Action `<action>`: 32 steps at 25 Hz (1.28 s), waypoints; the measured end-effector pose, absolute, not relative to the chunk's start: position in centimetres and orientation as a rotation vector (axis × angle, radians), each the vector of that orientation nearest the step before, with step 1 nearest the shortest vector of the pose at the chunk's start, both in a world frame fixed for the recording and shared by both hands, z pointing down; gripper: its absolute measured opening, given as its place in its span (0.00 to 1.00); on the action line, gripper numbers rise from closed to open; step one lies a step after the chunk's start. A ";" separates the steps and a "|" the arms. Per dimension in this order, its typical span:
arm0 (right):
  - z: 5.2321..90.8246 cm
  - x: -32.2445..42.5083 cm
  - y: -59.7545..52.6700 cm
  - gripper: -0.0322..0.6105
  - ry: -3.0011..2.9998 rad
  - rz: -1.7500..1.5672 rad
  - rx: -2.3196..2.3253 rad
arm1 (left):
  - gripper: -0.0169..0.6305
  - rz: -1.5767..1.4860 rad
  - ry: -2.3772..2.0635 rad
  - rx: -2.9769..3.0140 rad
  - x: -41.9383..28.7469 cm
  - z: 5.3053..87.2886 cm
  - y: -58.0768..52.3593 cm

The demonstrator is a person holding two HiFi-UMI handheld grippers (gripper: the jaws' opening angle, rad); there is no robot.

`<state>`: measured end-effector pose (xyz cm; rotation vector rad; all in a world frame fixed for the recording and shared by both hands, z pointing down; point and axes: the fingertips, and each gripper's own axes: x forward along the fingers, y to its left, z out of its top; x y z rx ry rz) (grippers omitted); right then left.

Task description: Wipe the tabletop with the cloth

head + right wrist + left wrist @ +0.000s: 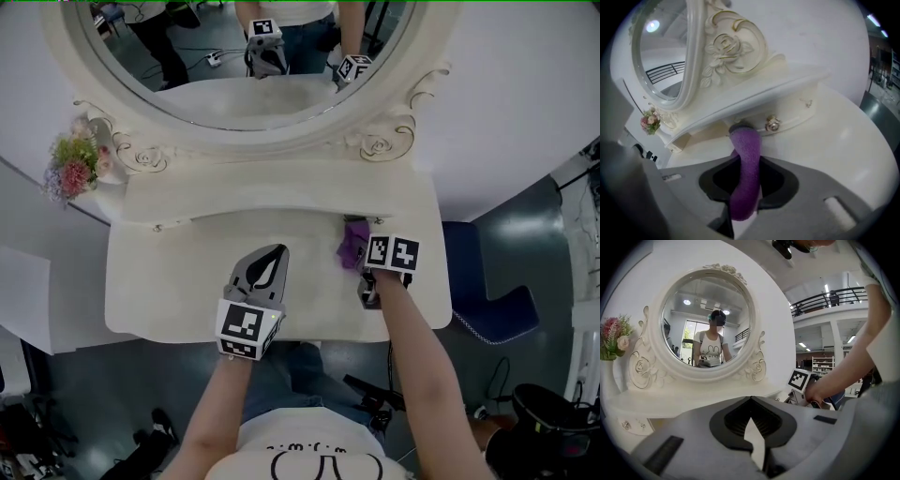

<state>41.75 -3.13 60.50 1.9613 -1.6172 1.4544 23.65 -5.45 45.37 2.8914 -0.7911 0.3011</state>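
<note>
Jaws of the right gripper (746, 161) clamp the cloth (746, 140) between them

The cream-white table (169, 281) has a broad, glossy top with a curved front edge and rounded corners, most of it bare. Along its back runs a low raised shelf (234, 192) with a small knob (772, 123) in its front; it carries an oval carved mirror (375, 141) and, at its left end, a bunch of pink flowers (73, 169). At the back right a purple cloth (354, 242), pinched in the right tongs (745, 187), reaches the foot of that shelf.
</note>
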 end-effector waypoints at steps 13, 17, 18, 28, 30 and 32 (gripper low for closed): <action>60.1 52.6 2.3 0.20 -1.446 1.352 2.130 | 0.02 0.334 -0.690 2.910 28.1 46.2 -3.5; 59.8 57.5 4.5 0.20 -1.350 1.294 2.175 | 0.02 0.355 -0.668 2.912 29.1 46.5 -3.2; 59.7 58.7 5.0 0.20 -1.326 1.273 2.179 | 0.02 0.361 -0.661 2.913 29.4 46.6 -3.1; 57.8 66.7 9.3 0.20 -1.034 0.948 2.174 | 0.02 0.406 -0.629 2.930 29.8 46.8 -3.1; 56.7 66.7 9.6 0.20 -1.030 0.890 2.206 | 0.02 0.407 -0.644 2.928 29.1 46.7 -3.5; 55.4 66.2 9.8 0.20 -1.059 0.849 2.243 | 0.02 0.404 -0.658 2.927 28.5 46.5 -3.9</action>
